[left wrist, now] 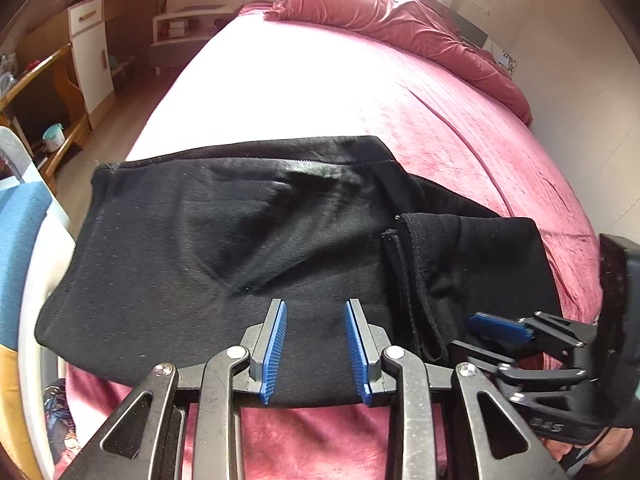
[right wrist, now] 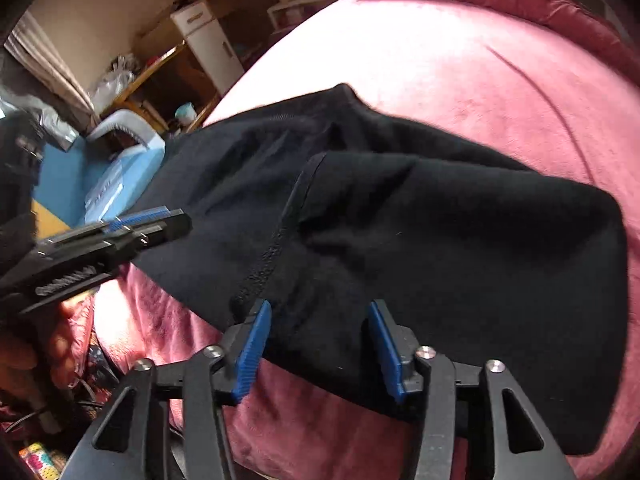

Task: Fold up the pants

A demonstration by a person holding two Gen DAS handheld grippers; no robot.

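Black pants (left wrist: 224,256) lie folded on a pink bedspread (left wrist: 320,88) near the bed's front edge. A folded-over leg end with a hem (left wrist: 472,264) lies on top at the right. My left gripper (left wrist: 316,308) is open and empty, its blue pads over the pants' near edge. My right gripper (right wrist: 320,312) is open and empty over the near edge of the folded part (right wrist: 460,248). The right gripper also shows in the left wrist view (left wrist: 500,330), and the left gripper in the right wrist view (right wrist: 132,224).
A rumpled pink duvet (left wrist: 400,20) lies at the head of the bed. Left of the bed are a blue and white chair (left wrist: 24,240), wooden shelves (left wrist: 48,92) and a white cabinet (left wrist: 90,52). Clutter lies on the floor (right wrist: 40,452).
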